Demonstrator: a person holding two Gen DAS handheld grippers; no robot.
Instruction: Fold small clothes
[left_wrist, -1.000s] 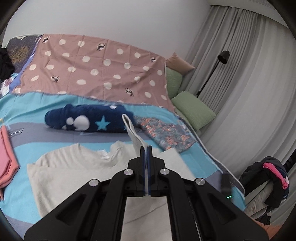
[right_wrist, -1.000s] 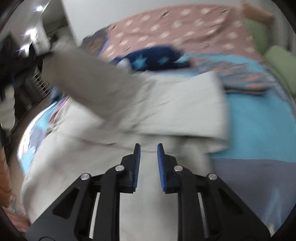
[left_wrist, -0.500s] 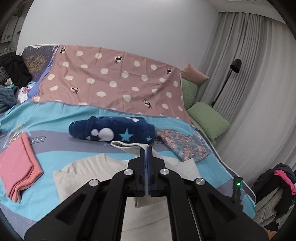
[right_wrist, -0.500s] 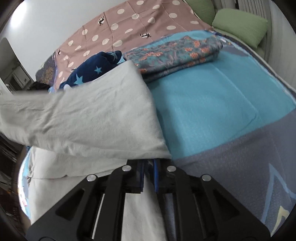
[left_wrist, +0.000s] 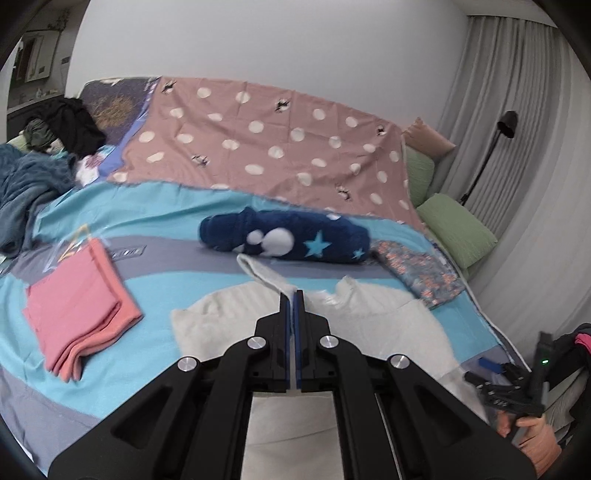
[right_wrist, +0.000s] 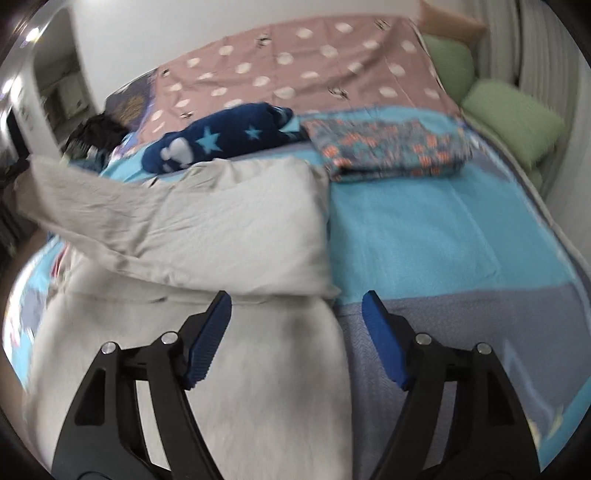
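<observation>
A cream T-shirt (left_wrist: 229, 317) lies on the blue and grey bedspread (left_wrist: 177, 229). My left gripper (left_wrist: 294, 295) is shut on a strip of the shirt (left_wrist: 258, 271) and holds it lifted over the shirt's body. In the right wrist view the shirt (right_wrist: 236, 229) has its right side folded over, and its sleeve (right_wrist: 74, 192) stretches up to the left. My right gripper (right_wrist: 297, 306) is open and empty just above the shirt's right edge. The right gripper also shows at the lower right of the left wrist view (left_wrist: 513, 387).
A folded pink garment (left_wrist: 77, 306) lies left of the shirt. A navy star-patterned bundle (left_wrist: 288, 240) and a folded floral garment (right_wrist: 388, 147) lie behind it. Green pillows (left_wrist: 458, 229) and a floor lamp (left_wrist: 491, 155) stand at the right. Piled clothes (left_wrist: 37, 162) lie far left.
My right gripper has let go of the shirt's edge and opened wide. My left gripper has carried the held strip further over the shirt.
</observation>
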